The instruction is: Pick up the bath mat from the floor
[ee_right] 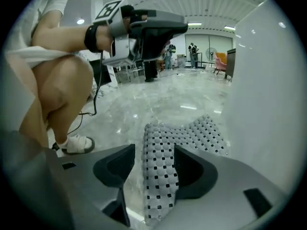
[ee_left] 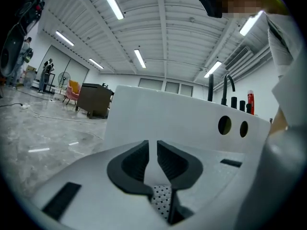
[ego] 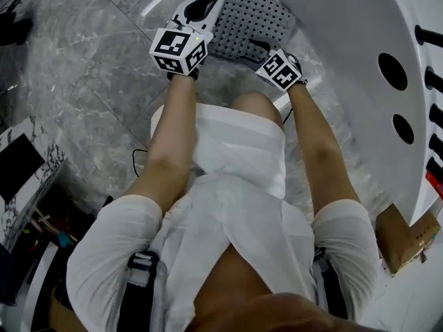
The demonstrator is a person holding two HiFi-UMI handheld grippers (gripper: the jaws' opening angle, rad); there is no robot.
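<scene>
The mat (ego: 257, 16) lies on the floor (ego: 83, 81) against the tub (ego: 346, 61), not yet lifted. The right gripper (ee_right: 154, 150) has its jaws apart astride the mat's edge, unpinched; the left gripper (ee_left: 152, 145) is clenched on nothing, so both grasp and lift remain

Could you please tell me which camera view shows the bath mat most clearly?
The right gripper view: the bath mat fills the foreground, its holes sharp. The head view shows it small and partly covered; the left gripper view, only a sliver.
</scene>
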